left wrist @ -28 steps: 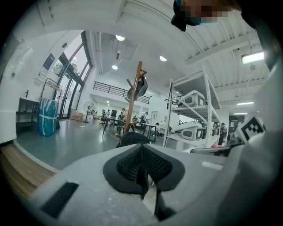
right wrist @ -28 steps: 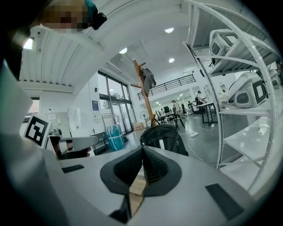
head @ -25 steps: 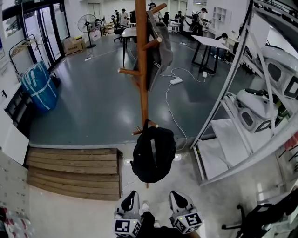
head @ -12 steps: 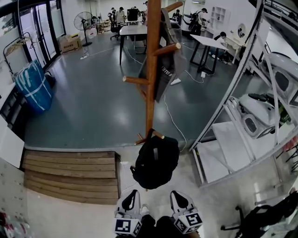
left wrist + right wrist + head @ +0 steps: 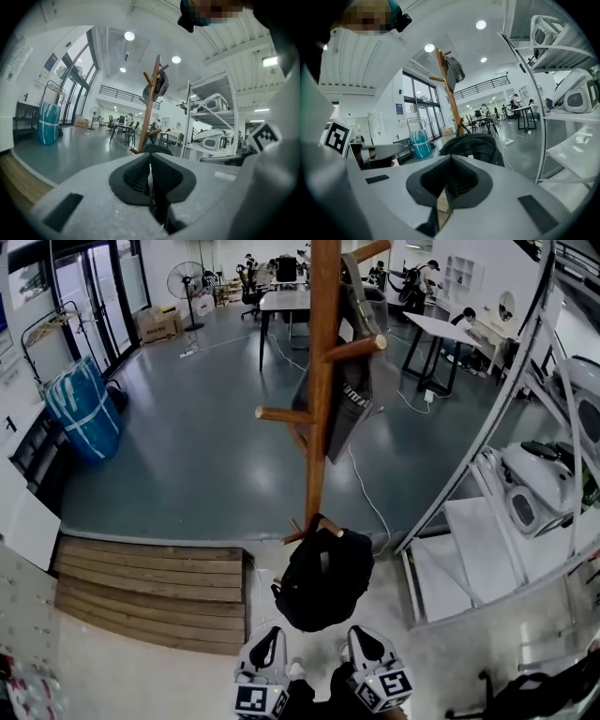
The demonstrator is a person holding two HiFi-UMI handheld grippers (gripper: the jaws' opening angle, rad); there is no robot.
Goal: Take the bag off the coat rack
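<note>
**Head view:** We look steeply down at a wooden coat rack (image 5: 322, 381) standing on a grey floor. A black backpack (image 5: 323, 579) hangs from a low peg near the foot of the pole, close in front of us. Higher up, a grey garment (image 5: 354, 395) hangs from another peg. At the bottom edge, our left tool (image 5: 266, 652) and right tool (image 5: 368, 650) sit side by side, just short of the backpack and not touching it. A wooden platform (image 5: 150, 592) lies to the left and metal shelving (image 5: 487, 512) stands to the right.

**Left gripper view:** The left tool (image 5: 150, 176) has its jaws pressed together with nothing between them. The top of the backpack (image 5: 157, 149) shows just above them, with the coat rack (image 5: 151, 98) rising behind it.

**Right gripper view:** The right tool (image 5: 448, 180) also has its jaws together and empty. The backpack (image 5: 473, 145) sits directly ahead, with the coat rack (image 5: 446, 89) beyond it.

We judge the task barely begun: the bag is on its peg and nothing grips it. Opening a tool, gripping the bag and lifting it clear of the peg all remain.
</note>
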